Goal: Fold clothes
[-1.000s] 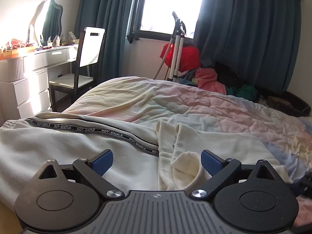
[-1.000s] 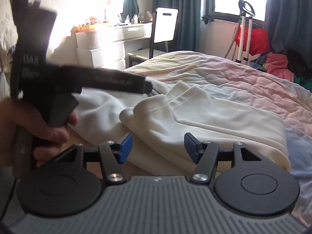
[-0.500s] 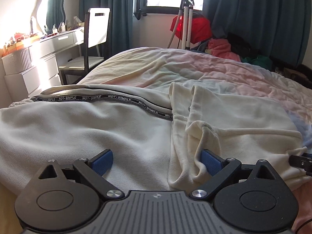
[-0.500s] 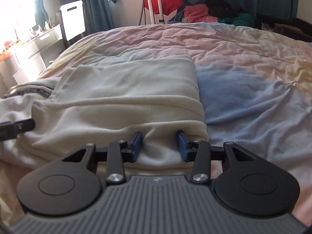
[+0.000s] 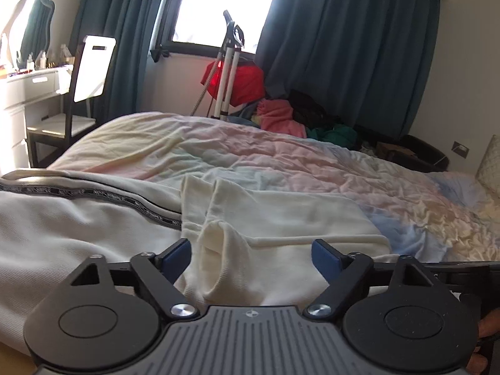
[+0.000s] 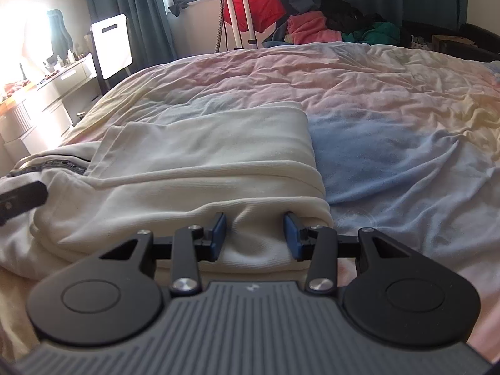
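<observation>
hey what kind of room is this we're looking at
Most likely a bedroom at home: a bed with a rumpled pastel duvet fills the view, a dressing table with a mirror stands by the wall, and loose clothes are piled under the curtained window.

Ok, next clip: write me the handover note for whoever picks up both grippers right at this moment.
Left gripper: jaws closing around the raised fold of the cream garment; the pads do not press on it yet.
Right gripper: shut on a bunched near edge of the same garment, by its right-hand corner.
The cream garment lies on the pastel duvet, partly folded, beside a white garment with a black lettered stripe that looks unfolded.
Done: first folds on the cream piece.
Left: finish the left grip, probably carry the near edge over to complete the fold, then the striped garment.
</observation>
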